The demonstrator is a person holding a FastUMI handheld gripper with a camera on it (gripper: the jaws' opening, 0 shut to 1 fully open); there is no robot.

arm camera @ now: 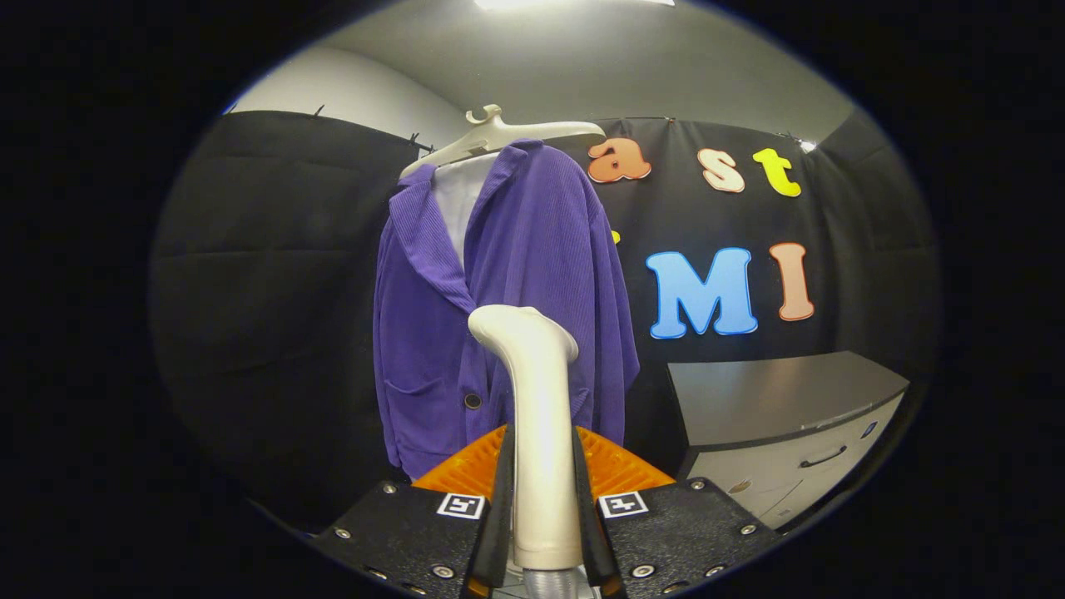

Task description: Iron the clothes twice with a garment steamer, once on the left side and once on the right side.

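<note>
Black booth wall behind; purple jacket (499,316) hanging far ahead; gripper (542,507) squeezed tight on steamer (537,416) handle.

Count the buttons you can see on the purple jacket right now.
1. A dark button sits on the purple jacket near its lower front edge, just beside the steamer held between the gripper fingers. The steamer may hide others.

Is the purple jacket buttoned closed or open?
Partly closed: the purple jacket is open at the collar, its fronts meeting lower; the steamer in the gripper hides the lower front.
</note>
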